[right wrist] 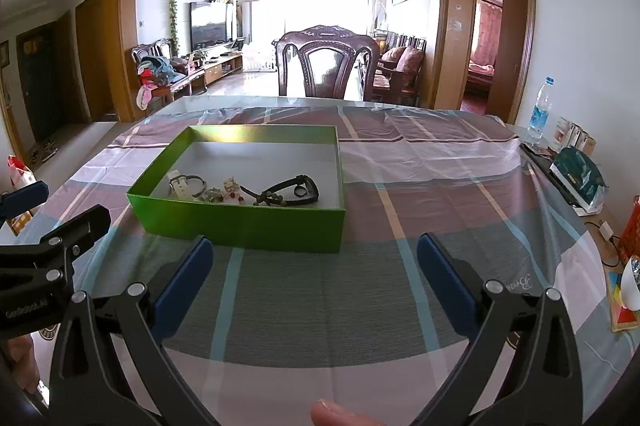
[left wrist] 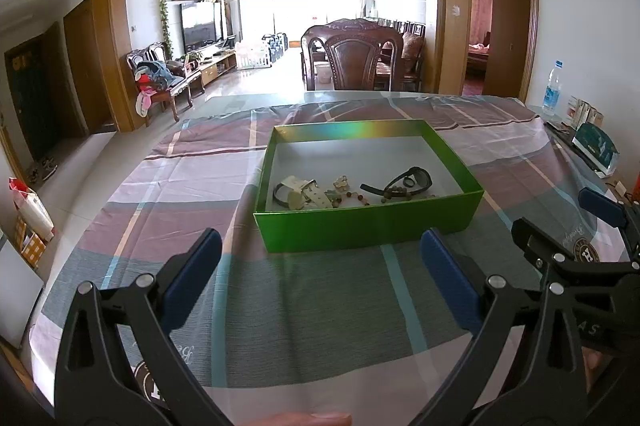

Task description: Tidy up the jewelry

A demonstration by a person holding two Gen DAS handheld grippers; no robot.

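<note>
Both left tongs [left wrist: 320,266] and right tongs [right wrist: 314,266] hang open and empty, near the green box [left wrist: 368,222] holding tangled jewelry [left wrist: 352,192]. Reach over the near wall and pinch one piece only.

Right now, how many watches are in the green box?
2: a white-strapped watch at the left of the green box, a black watch at the right. The beads between could hide more.

Both wrist views face forward over the table, sharing the green box [left wrist: 368,222] (left view nearer).
</note>
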